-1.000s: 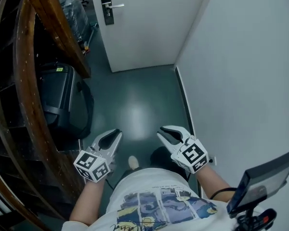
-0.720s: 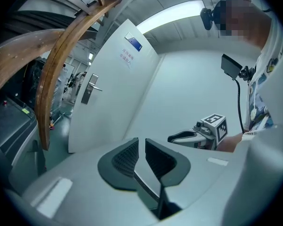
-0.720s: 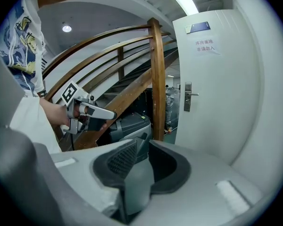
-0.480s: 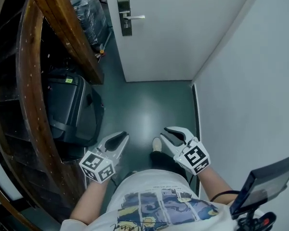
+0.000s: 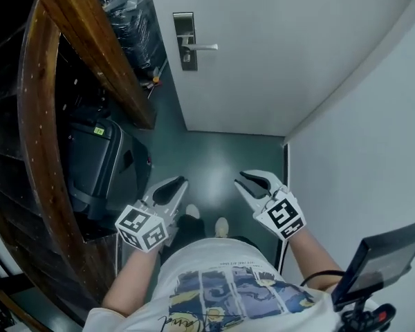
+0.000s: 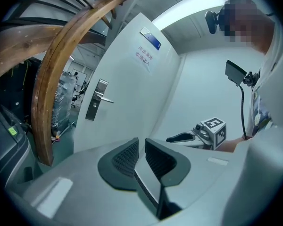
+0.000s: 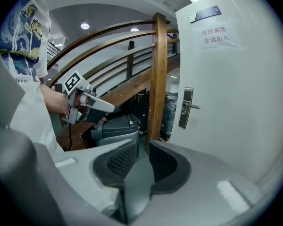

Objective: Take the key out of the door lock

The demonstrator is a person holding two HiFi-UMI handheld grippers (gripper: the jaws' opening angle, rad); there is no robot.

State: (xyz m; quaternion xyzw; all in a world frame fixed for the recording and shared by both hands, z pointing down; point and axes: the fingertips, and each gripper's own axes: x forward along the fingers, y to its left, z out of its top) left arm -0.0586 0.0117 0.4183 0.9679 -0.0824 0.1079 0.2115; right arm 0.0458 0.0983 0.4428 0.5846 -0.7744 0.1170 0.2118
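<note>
Short of the door lock point(image 5: 185, 41), key indiscernible, left tongs point(image 5: 174, 184) empty, apart; right tongs point(image 5: 241, 179) empty, just opened

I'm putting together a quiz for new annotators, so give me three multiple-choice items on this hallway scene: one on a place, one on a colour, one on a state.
1. Where does the black case stand?
A) on the person's left, beside the wooden stair rail
B) against the right wall
C) mid-floor

2. What colour is the door?
A) brown
B) white
C) green

3. How do the left gripper's jaws stand?
A) clamped on a key
B) round the door handle
C) slightly apart, empty

Answers:
1. A, the head view shows the case at the left by the rail.
2. B, the door is plain white.
3. C, the left gripper view shows a narrow gap with nothing in it.
</note>
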